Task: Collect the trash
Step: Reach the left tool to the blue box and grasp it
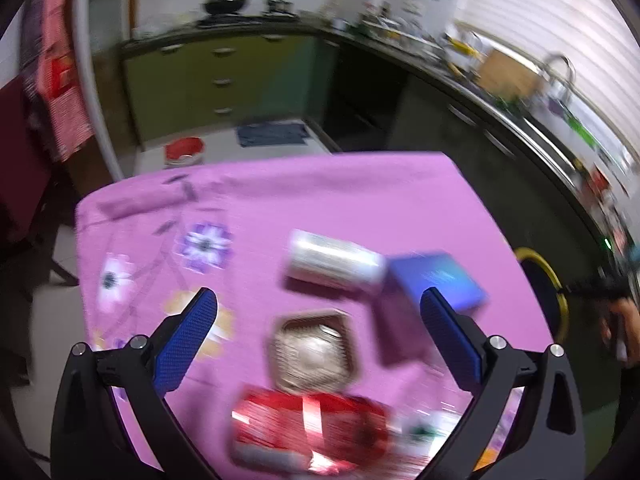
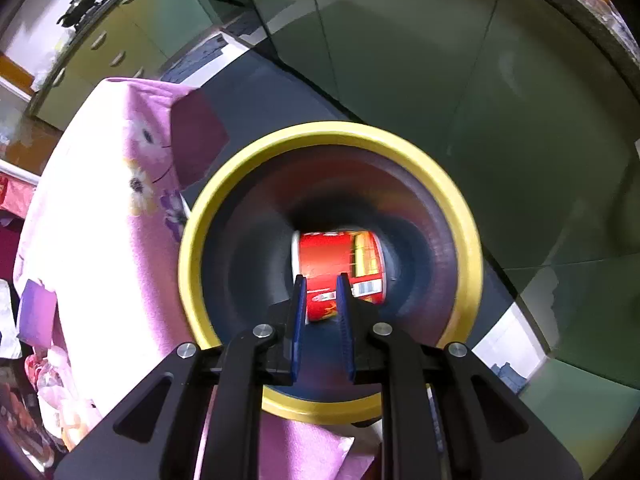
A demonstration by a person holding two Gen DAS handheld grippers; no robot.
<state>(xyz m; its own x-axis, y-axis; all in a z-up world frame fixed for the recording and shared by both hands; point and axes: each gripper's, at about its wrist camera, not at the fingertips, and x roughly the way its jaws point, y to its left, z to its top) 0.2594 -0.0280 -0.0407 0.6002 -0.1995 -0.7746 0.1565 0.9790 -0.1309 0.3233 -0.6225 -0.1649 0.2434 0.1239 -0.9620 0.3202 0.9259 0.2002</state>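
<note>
In the left wrist view my left gripper is open and empty above the pink flowered tablecloth. Below it lie a foil tray, a red shiny wrapper, a silver-white can on its side and a blue and purple box. In the right wrist view my right gripper hangs over the yellow-rimmed dark bin. Its jaws stand a narrow gap apart with nothing between them. A red can lies at the bin's bottom.
The bin stands on the floor beside the table's right edge. Green kitchen cabinets and a dark counter with a sink run behind. A red container and a blue mat sit on the floor beyond the table.
</note>
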